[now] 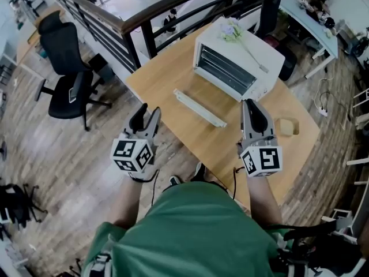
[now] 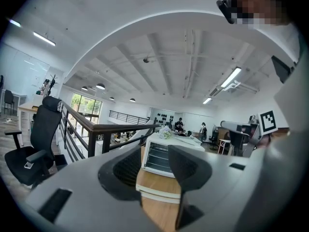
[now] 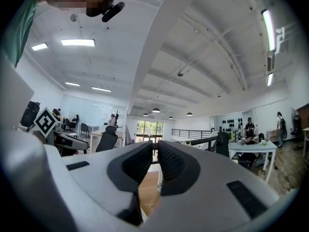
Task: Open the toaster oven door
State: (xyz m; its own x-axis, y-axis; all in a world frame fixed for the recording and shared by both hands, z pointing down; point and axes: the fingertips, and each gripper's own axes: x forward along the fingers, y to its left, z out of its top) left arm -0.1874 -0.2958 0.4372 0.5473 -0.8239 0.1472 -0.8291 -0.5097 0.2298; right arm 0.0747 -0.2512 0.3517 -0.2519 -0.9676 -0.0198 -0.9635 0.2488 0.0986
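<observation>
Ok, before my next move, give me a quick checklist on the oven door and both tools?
1. Oven door open, lying down: ok.
2. Left tool open, nothing between its jaws: ok.
3. Right tool shut, empty: ok.
4. Right tool clear of the toaster oven: cannot tell.
5. Bread on the table, clear of the door: ok.

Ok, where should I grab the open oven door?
Probably the white handle bar along the door's free edge, near its middle, coming from the front. The door lies folded down away from the oven, so that bar is farthest from the hinge and easiest to reach.
</observation>
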